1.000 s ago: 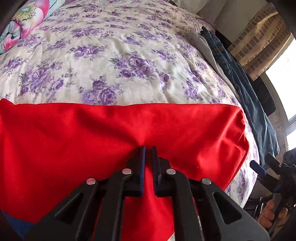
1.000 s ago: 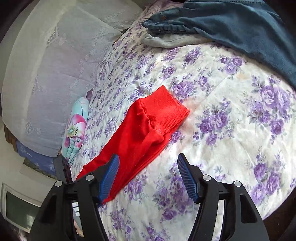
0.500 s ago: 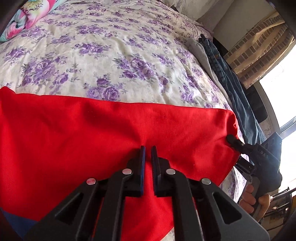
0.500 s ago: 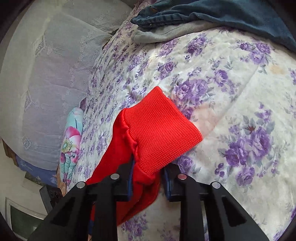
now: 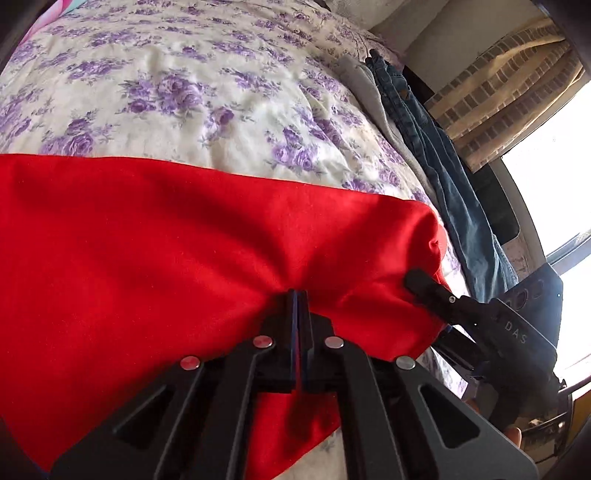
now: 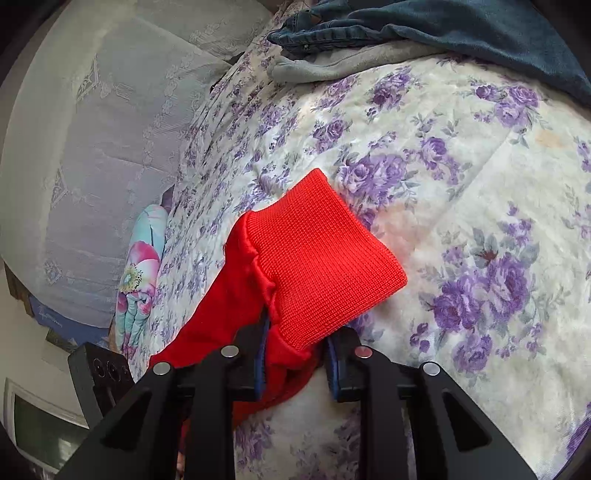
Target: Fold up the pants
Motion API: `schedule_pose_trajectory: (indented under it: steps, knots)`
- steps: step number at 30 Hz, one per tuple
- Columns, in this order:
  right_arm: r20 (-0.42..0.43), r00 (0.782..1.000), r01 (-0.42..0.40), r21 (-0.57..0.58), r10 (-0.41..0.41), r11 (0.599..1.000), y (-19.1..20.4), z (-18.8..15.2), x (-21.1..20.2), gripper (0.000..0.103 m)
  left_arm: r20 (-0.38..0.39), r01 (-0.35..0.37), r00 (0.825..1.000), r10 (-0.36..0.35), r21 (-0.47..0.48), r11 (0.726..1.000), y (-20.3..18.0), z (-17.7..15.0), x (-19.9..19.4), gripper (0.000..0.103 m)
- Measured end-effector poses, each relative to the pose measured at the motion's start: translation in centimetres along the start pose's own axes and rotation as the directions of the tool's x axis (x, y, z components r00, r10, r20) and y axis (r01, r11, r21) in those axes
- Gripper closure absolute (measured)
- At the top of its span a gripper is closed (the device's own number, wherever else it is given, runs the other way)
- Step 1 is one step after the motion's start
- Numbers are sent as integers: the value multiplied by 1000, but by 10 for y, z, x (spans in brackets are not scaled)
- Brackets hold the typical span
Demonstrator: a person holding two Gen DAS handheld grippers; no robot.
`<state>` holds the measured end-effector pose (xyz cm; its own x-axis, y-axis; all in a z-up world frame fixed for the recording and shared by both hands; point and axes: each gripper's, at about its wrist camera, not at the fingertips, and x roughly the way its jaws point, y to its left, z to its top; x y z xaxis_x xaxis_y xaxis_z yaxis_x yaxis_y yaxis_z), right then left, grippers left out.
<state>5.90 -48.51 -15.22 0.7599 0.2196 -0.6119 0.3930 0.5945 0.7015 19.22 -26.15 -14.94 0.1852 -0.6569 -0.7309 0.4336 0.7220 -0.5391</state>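
Red pants (image 5: 166, 258) are lying flat on the floral bed (image 5: 184, 92), long axis running side to side across the left wrist view, ribbed cuff end (image 6: 317, 266) pointing toward the person's right. Left tongs (image 5: 297, 295) are pressed fully together, pinching the near long edge of the pants partway along the leg; fabric is puckering at the tips. Right tongs (image 6: 295, 343) are gripping the leg just behind the cuff, with bunched red cloth filling the gap between the blue pads, so the jaws are standing partly apart on a thick wad; they have just been closing on it. In the left wrist view the right tongs (image 5: 424, 284) are showing at the cuff end, near the left ones, both on the same near edge.

The cuff is lying just ahead of the right tongs, so the right hand is nearer the end that probably gets carried over. Judging by this, the fold is likely going along the long axis, cuff toward the far waist end, which is out of frame.

Count: one red pants, two tongs, one blue jeans (image 6: 461, 29), one grey garment (image 6: 351, 62) under the jeans, one flowered pillow (image 6: 138, 273).
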Motion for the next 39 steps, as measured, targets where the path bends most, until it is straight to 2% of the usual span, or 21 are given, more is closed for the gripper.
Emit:
schedule_pose_trajectory:
  steps: [4, 8, 11, 14, 17, 19, 21, 23, 25, 28, 30, 33, 34, 37, 38, 39]
  knots:
    - [5, 1000, 31, -22, -31, 999, 8, 2, -2, 78, -16, 21, 1000, -21, -12, 1000, -1, -17, -15, 102]
    - [12, 996, 90, -64, -90, 994, 20, 2, 1, 78, 12, -30, 1000, 29, 57, 998, -8, -39, -21, 102]
    - [33, 990, 137, -101, -135, 985, 34, 2, -1, 78, 10, -48, 999, 47, 58, 997, -12, -33, -17, 102]
    - [38, 989, 144, -125, -140, 982, 50, 5, -7, 78, 14, -62, 998, 61, 59, 996, -14, -27, -14, 102]
    - [65, 984, 176, -227, -166, 958, 83, 5, -17, 78, 13, -20, 1000, 20, 37, 999, -8, -29, -34, 102]
    - [95, 973, 231, -355, -211, 906, 116, 0, -22, 78, 48, -52, 998, 51, 30, 998, 5, -29, -62, 102]
    - [130, 955, 296, -491, -266, 819, 151, -12, -20, 78, 62, -118, 991, 118, -13, 993, 33, -29, -92, 102]
    - [157, 940, 335, -602, -304, 725, 184, -30, -10, 78, 40, -181, 982, 186, -113, 977, 75, -30, -117, 102]
    - [163, 932, 343, -692, -325, 635, 213, -53, 6, 78, 65, -190, 976, 207, -202, 961, 115, -35, -146, 102]
    - [139, 929, 316, -782, -344, 537, 243, -93, 36, 78, 122, -234, 958, 261, -197, 952, 145, -43, -180, 102]
    - [125, 921, 307, -816, -368, 490, 255, -118, 58, 78, 130, -195, 967, 219, -176, 965, 157, -46, -188, 102]
    - [115, 901, 303, -856, -418, 419, 256, -153, 94, 77, 104, -183, 974, 202, -171, 968, 172, -51, -179, 102]
    - [108, 897, 300, -861, -429, 410, 253, -162, 102, 76, 111, -184, 973, 203, -161, 970, 173, -52, -176, 102]
    - [70, 908, 255, -875, -413, 412, 252, -179, 111, 52, 147, -210, 963, 227, -125, 970, 167, -54, -174, 102]
    - [55, 914, 231, -885, -401, 405, 253, -184, 110, 40, 153, -208, 962, 225, -121, 971, 168, -54, -174, 102]
    - [33, 918, 203, -895, -395, 398, 256, -189, 107, 37, 156, -196, 964, 214, -126, 973, 170, -54, -174, 102]
